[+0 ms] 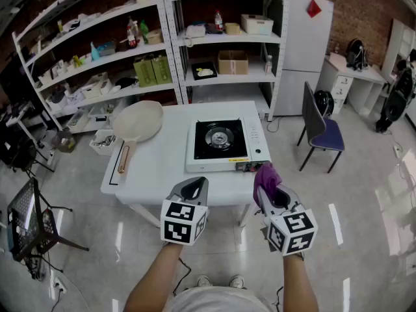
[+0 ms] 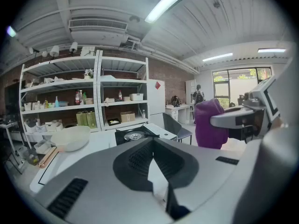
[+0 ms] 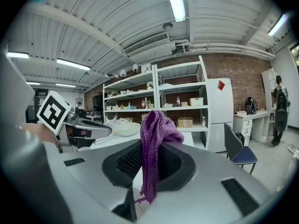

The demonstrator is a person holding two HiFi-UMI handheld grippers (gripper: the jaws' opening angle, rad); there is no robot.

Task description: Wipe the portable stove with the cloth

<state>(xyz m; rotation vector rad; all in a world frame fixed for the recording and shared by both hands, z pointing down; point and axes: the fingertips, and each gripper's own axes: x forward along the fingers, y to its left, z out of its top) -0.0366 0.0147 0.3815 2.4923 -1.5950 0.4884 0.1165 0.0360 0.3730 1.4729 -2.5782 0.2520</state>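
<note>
A round cream frying pan with a wooden handle is being carried on the left part of the white rectangular table, with its handle pointing towards the near edge. The white portable gas stove with a black burner top is being carried on the right part of the same table, well apart from the pan.

The left gripper is being held in front of the near table edge, level with the left side of the stove. In the left gripper view, the jaws of the left gripper are being kept together, with nothing between them. The stove and the pan are being shown beyond them.

The right gripper is being held just beside the left gripper, near the near right corner of the stove. The purple knitted cloth is being clamped between its jaws. In the right gripper view, the cloth is being shown bunched above the jaws of the right gripper, with a strand hanging down between them.

A dark chair with a blue seat is being shown on the floor to the right of the table.
</note>
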